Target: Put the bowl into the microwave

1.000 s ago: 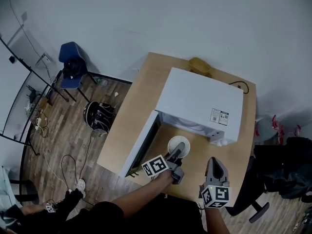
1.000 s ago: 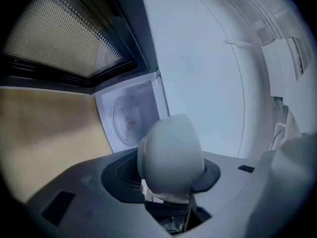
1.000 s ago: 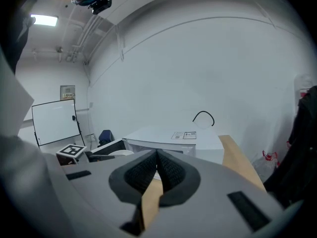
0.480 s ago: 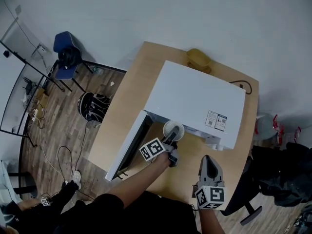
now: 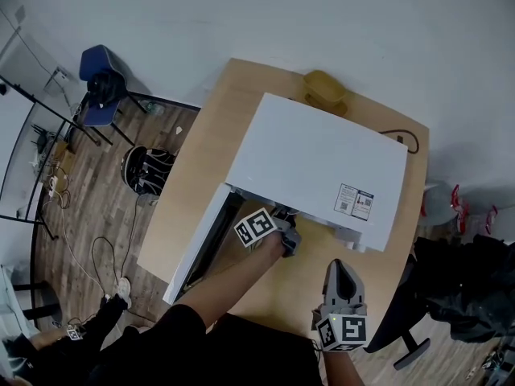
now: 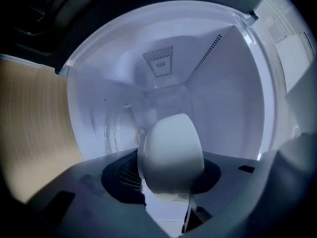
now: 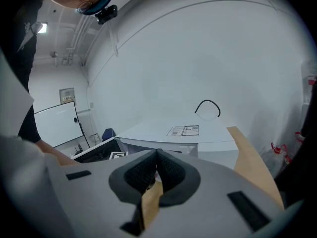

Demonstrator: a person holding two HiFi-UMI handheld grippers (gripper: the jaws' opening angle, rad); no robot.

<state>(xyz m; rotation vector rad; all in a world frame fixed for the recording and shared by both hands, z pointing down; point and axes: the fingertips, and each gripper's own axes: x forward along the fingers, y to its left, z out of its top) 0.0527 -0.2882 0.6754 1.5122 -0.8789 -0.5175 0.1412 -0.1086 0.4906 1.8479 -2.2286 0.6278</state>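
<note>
Two handheld grippers, one white bowl [image 6: 171, 150], one white microwave [image 5: 318, 163] on a wooden table [image 5: 213, 155]. Left gripper [image 6: 169, 192]: at mid-frame in the head view, nose tucked under the front edge of the microwave's top, marker cube just outside the opening; jaws clamped on the bowl's rim. Bowl: tipped on its side, rounded outer wall toward the left gripper view's camera, inside the lit cavity, in front of the back wall and just right of the glass turntable [image 6: 116, 130]; contact with the cavity floor not discernible. Vent grille [image 6: 159, 62] at upper centre of that view. Microwave door [image 5: 201, 244]: swung open toward the lower left of the head view. Right gripper [image 5: 339, 270]: lower right of the head view, over the table's near edge, well apart from the microwave opening; pads pressed together, nothing between them. Yellow dish [image 5: 324, 87] at the table's far end, top centre. Black cable [image 5: 401, 140] beside the microwave's far right corner. Blue chair [image 5: 95, 64] on the floor, upper left.
</note>
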